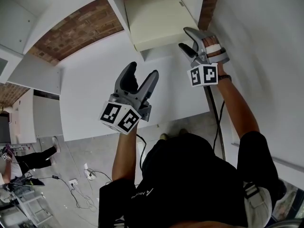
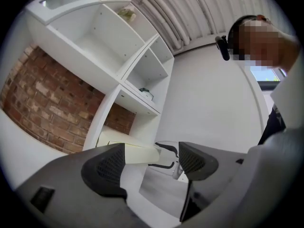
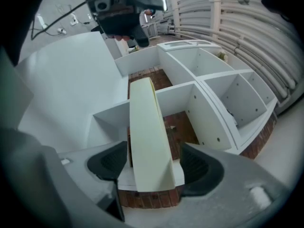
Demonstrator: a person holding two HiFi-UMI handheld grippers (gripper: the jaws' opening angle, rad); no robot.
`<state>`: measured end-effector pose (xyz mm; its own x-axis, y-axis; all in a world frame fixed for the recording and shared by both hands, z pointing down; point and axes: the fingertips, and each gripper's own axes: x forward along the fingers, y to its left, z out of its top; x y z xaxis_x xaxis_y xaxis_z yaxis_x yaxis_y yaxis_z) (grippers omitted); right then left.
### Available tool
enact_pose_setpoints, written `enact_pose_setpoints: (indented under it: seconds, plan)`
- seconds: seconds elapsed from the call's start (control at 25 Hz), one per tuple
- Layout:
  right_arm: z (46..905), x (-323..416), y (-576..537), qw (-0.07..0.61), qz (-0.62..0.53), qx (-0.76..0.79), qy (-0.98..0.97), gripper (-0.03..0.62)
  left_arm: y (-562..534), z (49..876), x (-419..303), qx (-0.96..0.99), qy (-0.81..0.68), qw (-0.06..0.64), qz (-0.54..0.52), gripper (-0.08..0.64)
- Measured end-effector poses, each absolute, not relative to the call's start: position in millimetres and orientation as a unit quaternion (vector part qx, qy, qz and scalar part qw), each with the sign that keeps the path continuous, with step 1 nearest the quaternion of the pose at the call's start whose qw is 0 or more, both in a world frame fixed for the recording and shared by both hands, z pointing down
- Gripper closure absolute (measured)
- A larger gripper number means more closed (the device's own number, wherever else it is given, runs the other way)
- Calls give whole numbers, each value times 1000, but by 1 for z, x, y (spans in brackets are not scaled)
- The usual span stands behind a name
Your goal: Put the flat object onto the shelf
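The flat object (image 1: 156, 18) is a cream slab lying in a compartment of the white shelf unit (image 1: 116, 6), with its near end sticking out. My right gripper (image 1: 186, 38) is at the slab's near right corner. In the right gripper view the slab (image 3: 149, 127) runs edge-on between the two pads (image 3: 111, 163), with a thin gap on each side, so the jaws are open around it. My left gripper (image 1: 143, 70) hangs open in front of the shelf, apart from the slab, with nothing between its fingers. In the left gripper view the slab (image 2: 137, 153) and the right gripper (image 2: 166, 158) show beyond its pads.
A brick wall (image 1: 76, 32) backs the shelf unit (image 2: 128, 75), and small items sit in upper compartments (image 2: 146, 93). A white panel (image 1: 95, 89) lies below the shelf. A second person (image 1: 28, 158) and loose cables (image 1: 85, 184) are on the floor at lower left.
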<state>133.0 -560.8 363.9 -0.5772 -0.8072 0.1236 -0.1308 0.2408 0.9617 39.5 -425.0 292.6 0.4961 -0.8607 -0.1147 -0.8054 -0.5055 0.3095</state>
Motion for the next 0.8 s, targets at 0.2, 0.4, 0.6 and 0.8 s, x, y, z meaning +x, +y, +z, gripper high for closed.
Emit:
enact_pose_setpoints:
  seconds: [0.2,0.4,0.6,0.8]
  plan:
    - [336,143,-521,269,-445,331,-787,258,-416,282,49,860,-491,76,-114,266]
    - [308,142,-472,178,-335,312,-871,294,-403,270,59,859,-500,33,-103,344]
    - [275,139,-428,64,-217,288,-931,406,-391,260,70,860,-501,-5,-99,414]
    - [268,149,-412,-12,-135,283,-949,527,-377,253,80,858,-503,-27,-98,485]
